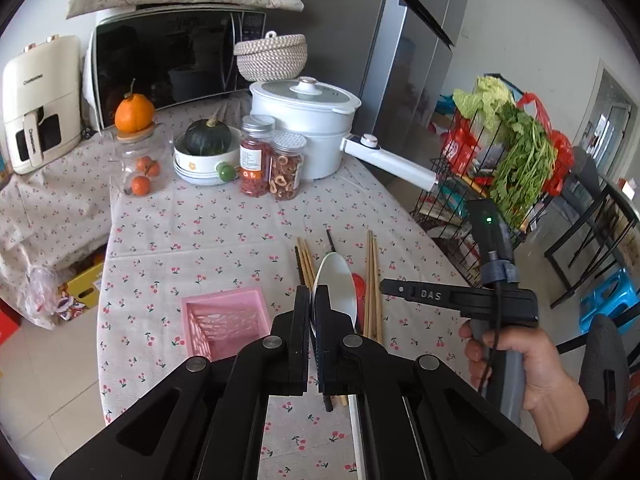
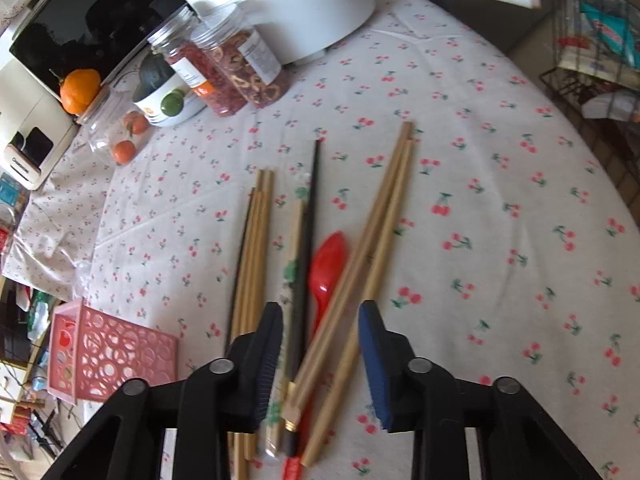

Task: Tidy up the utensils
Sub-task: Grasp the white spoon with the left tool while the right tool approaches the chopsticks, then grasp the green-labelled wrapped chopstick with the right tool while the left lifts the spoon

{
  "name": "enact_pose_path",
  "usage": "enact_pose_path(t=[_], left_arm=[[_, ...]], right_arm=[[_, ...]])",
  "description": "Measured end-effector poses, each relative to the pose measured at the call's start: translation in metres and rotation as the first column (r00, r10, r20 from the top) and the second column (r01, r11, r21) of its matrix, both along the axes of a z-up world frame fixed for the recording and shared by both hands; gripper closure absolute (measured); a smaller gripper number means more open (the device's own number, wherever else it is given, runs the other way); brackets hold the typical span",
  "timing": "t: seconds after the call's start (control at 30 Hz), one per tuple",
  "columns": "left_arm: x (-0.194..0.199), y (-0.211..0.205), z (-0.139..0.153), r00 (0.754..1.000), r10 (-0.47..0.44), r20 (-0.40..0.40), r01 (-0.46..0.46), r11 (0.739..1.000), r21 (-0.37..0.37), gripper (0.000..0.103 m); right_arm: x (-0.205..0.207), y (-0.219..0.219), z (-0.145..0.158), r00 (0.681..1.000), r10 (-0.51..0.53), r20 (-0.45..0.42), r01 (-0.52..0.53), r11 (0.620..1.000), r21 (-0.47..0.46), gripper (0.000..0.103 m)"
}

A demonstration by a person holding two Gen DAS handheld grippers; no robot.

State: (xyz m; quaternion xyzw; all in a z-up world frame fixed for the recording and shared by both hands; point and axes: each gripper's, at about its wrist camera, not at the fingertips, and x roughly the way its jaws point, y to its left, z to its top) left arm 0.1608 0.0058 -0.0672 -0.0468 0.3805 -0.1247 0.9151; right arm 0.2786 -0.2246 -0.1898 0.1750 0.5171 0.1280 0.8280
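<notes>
The left claw (image 1: 313, 308) is clenched on a white spoon (image 1: 336, 288), whose bowl sticks up past the fingertips. It is held above the tabletop (image 1: 224, 232), so the step in hand looks like carrying this spoon to the pink basket (image 1: 224, 320). In the left wrist view the basket sits at about 9 o'clock from the claw, just beside it, its open top facing up.

The next move calls for swinging the spoon over that opening and tipping it handle-down before letting go. The basket is small and light-looking, so a careless drop could knock it.

The right claw (image 2: 320, 356) hovers low over the heap of utensils. Its jaws stand apart, with no pad pressing on anything, though several sticks lie between them. There I see a pair of bamboo chopsticks (image 2: 376, 224), a black chopstick (image 2: 310, 232) and a red spoon (image 2: 326, 268). Another bundle of chopsticks (image 2: 256, 248) lies at 11 o'clock from the claw. The pieces cross and overlap, so closing here would likely catch more than one.

In the right wrist view the basket (image 2: 116, 356) lies at 9 o'clock.

Farther back, at 12 o'clock in the left wrist view, stand two jars (image 1: 272, 160), a white pot (image 1: 308, 120) with a long handle and a bowl holding a squash (image 1: 208, 152). They are well apart from the work and block nothing.
</notes>
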Motion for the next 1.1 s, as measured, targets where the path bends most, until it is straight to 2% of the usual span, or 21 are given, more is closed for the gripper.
enact_pose_path(t=[0.03,0.23,0.4,0.53,0.7,0.8,0.87,0.93,1.1], left_arm=[[-0.002,0.007,0.003,1.0,0.01,0.011,-0.01,1.0,-0.011,0.101],[-0.006,0.035,0.011,0.997,0.042,0.063,-0.039,0.998,-0.05,0.101],[-0.006,0.048,0.01,0.995,0.05,0.085,-0.047,0.998,-0.041,0.101],[-0.004,0.056,0.009,0.994,0.058,0.088,-0.053,0.997,-0.052,0.101],[-0.004,0.058,0.01,0.993,0.063,0.098,-0.057,0.996,-0.07,0.101],[-0.008,0.058,0.016,0.986,0.082,0.144,-0.071,0.994,-0.077,0.101],[-0.012,0.06,0.021,0.971,0.111,0.211,-0.098,0.993,-0.073,0.101],[-0.016,0.061,0.026,0.945,0.141,0.296,-0.127,0.99,-0.066,0.101],[-0.015,0.059,0.026,0.872,0.186,0.453,-0.181,0.982,-0.053,0.101]], right_arm=[[0.006,0.005,-0.002,1.0,0.003,-0.002,-0.003,1.0,0.014,0.084],[0.038,0.038,-0.022,0.999,0.037,-0.026,-0.036,0.999,0.036,0.087],[0.055,0.056,-0.042,0.998,0.03,-0.057,-0.036,0.995,-0.098,0.09],[0.062,0.061,-0.051,0.997,0.041,-0.068,-0.051,0.989,-0.14,0.09],[0.064,0.075,-0.048,0.996,0.074,-0.048,-0.084,0.966,-0.246,0.092],[0.061,0.079,-0.049,0.996,0.086,-0.023,-0.089,0.953,-0.289,0.098],[0.057,0.076,-0.048,0.997,0.08,-0.006,-0.079,0.956,-0.283,0.1],[0.052,0.073,-0.042,0.997,0.078,0.026,-0.069,0.964,-0.258,0.1],[0.028,0.063,0.004,0.988,0.071,0.138,-0.039,0.975,-0.219,0.1]])
